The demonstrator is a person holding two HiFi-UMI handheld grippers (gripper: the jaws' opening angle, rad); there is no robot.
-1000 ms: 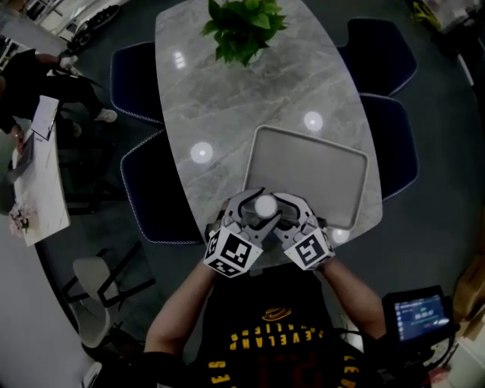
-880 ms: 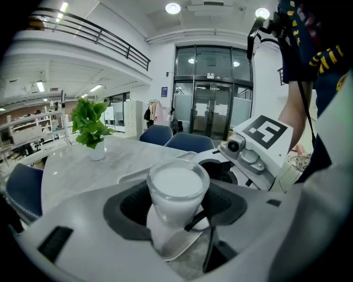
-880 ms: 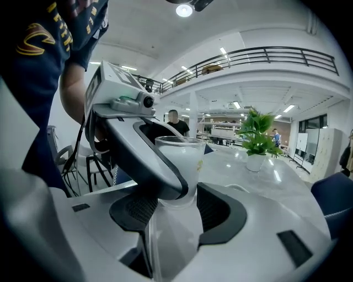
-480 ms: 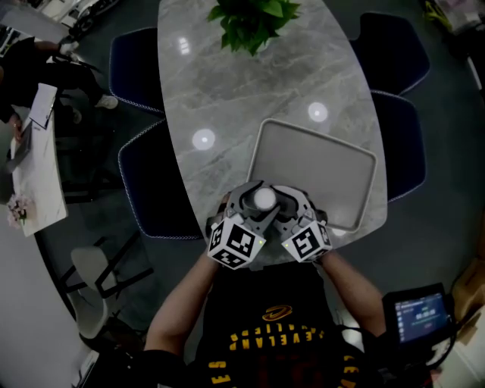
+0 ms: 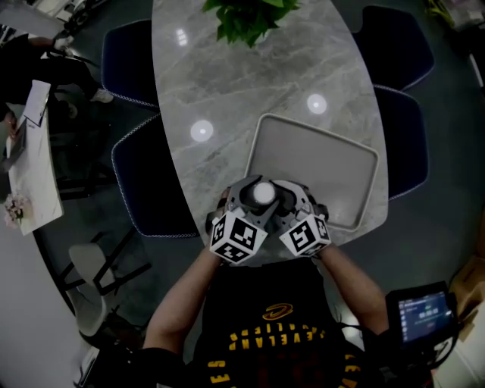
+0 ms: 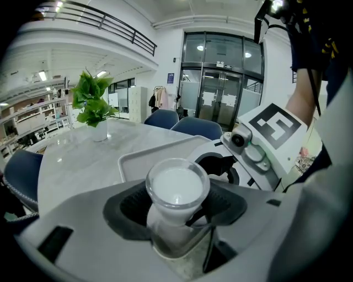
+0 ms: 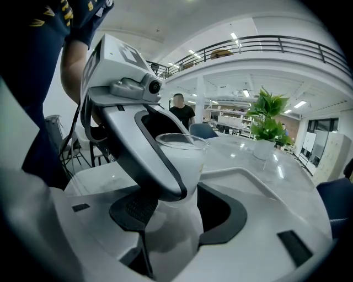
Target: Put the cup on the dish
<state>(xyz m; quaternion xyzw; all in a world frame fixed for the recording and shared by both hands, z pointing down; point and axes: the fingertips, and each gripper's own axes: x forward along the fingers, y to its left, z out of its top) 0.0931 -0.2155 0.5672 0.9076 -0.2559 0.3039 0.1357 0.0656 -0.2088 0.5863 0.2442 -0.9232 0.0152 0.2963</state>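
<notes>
A frosted white cup (image 5: 263, 192) stands upright between both grippers, over the near edge of the marble table (image 5: 227, 91). It is just left of the pale tray-like dish (image 5: 318, 163). My left gripper (image 5: 248, 198) comes in from the left and its dark pads close on the cup (image 6: 176, 193). My right gripper (image 5: 284, 198) comes in from the right and also grips the cup (image 7: 179, 160). One left finger (image 7: 138, 132) crosses in front of the cup there. The dish (image 6: 138, 160) lies bare just beyond. Whether the cup's base touches the table is hidden.
A potted green plant (image 5: 246, 15) stands at the table's far end. Dark blue chairs (image 5: 148, 182) ring the table on both sides (image 5: 405, 136). A small screen device (image 5: 424, 314) sits at lower right, and a person (image 5: 30, 76) is at far left.
Both grippers, with the cup between them, have sunk a little toward the table beside the dish. The grip looks unchanged.
</notes>
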